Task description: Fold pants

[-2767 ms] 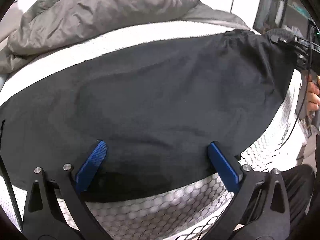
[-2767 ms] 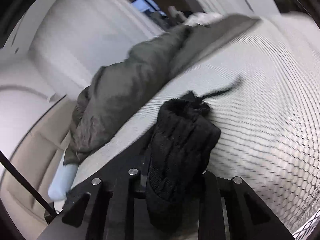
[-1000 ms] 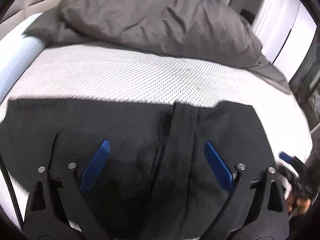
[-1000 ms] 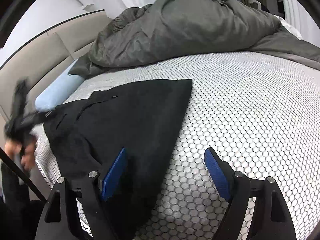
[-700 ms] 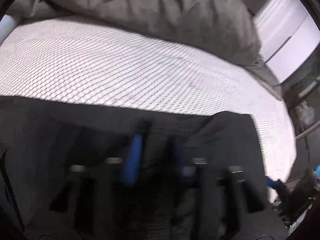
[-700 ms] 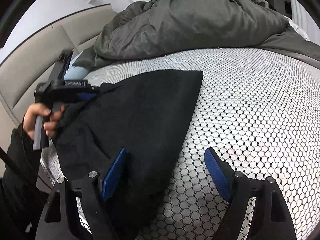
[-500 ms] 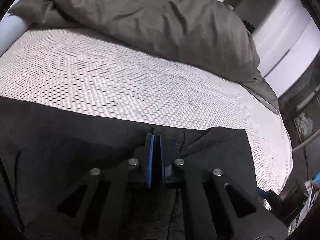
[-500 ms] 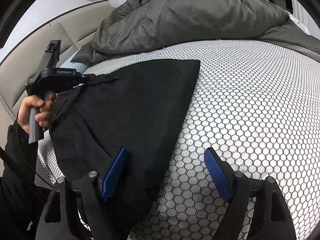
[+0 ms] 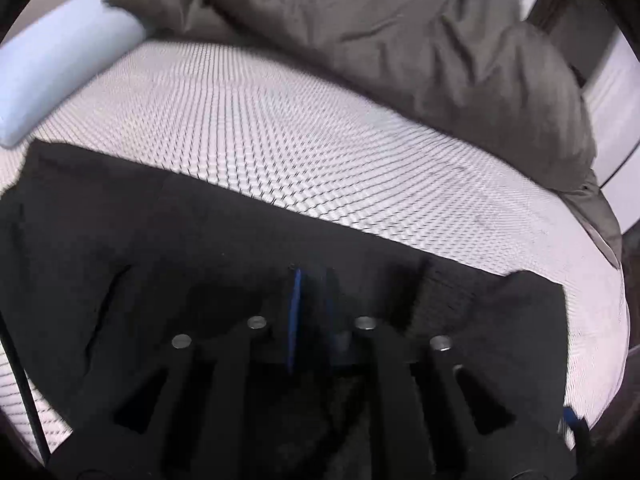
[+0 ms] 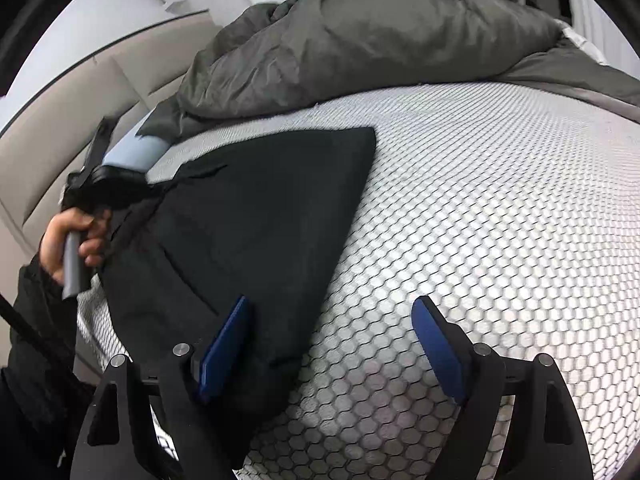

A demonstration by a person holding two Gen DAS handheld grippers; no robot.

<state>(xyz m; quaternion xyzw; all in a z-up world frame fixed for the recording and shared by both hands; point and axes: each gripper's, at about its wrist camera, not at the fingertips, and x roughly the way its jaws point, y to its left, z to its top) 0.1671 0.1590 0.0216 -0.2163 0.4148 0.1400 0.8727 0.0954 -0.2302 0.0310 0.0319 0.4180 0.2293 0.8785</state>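
Black pants (image 10: 248, 216) lie flat on the bed (image 10: 500, 208), on a white sheet with a hexagon print, near the bed's near edge. Landmark: the pants. In the right wrist view they taper to a squared end pointing toward the grey duvet (image 10: 360, 40), which is bunched up at the far side of the bed, well apart from the pants.

Left gripper (image 9: 310, 312): fingers together, clamped on a fold of the pants near their far edge; blue pads nearly touching, black cloth bunched around them. Left view is motion-blurred. In the right wrist view the left gripper (image 10: 120, 188) sits at the left end of the pants, with the person's hand (image 10: 70, 236) on its grey handle, dark sleeve below.

Right gripper (image 10: 332, 344): fingers wide apart, holding nothing. Its left finger (image 10: 228, 344) is over the near edge of the pants, its right finger over bare sheet beside them; cannot tell whether the left one touches the cloth.

Light-blue bolster pillow (image 9: 52, 68) lies beyond the pants' left end, its far end tucked under the duvet. Beige padded headboard (image 10: 80, 92) behind the bolster.
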